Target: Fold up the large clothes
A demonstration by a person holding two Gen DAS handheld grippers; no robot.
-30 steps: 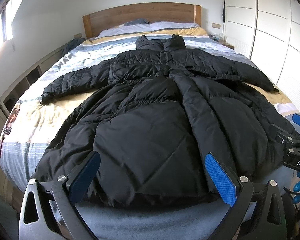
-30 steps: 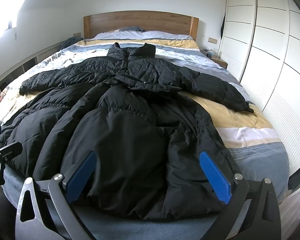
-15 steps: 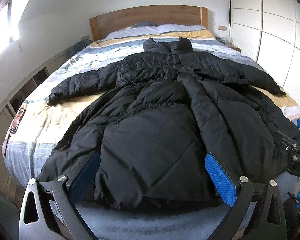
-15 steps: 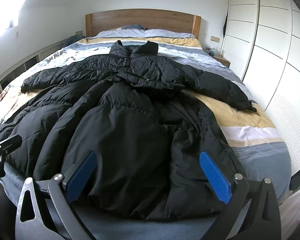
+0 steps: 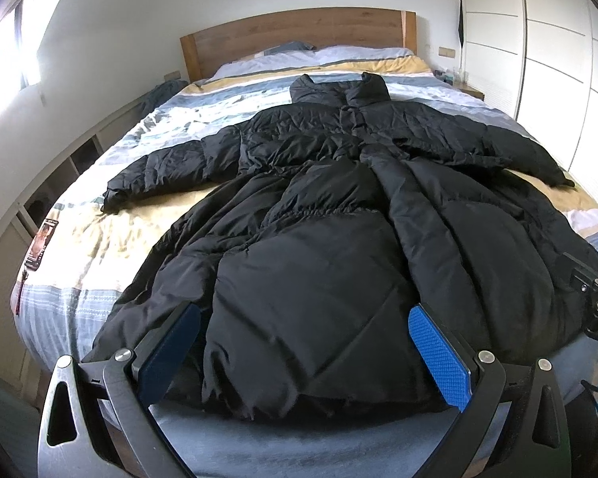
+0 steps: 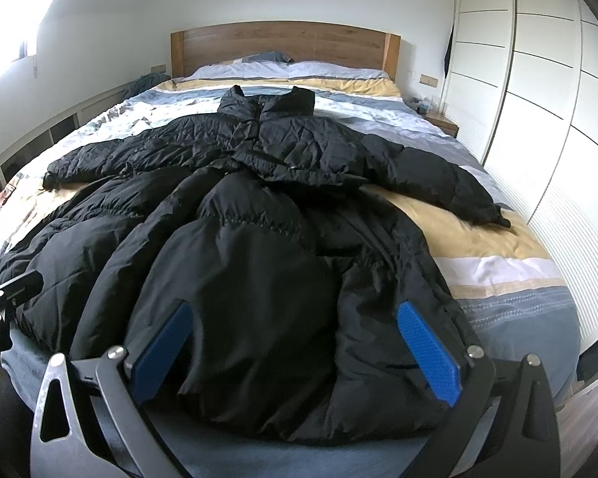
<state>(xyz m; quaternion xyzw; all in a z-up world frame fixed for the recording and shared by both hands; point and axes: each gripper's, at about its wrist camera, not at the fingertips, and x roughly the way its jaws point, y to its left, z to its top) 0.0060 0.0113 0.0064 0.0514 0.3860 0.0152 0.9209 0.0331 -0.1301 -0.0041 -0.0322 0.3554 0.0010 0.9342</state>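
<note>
A long black quilted puffer coat (image 5: 331, 247) fills the frame's centre, lying flat and front-up, collar toward the top, sleeves spread to both sides, hem nearest the bottom edge.

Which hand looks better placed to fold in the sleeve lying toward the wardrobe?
Probably the right tool: it is open at the coat hem on that sleeve side.
</note>
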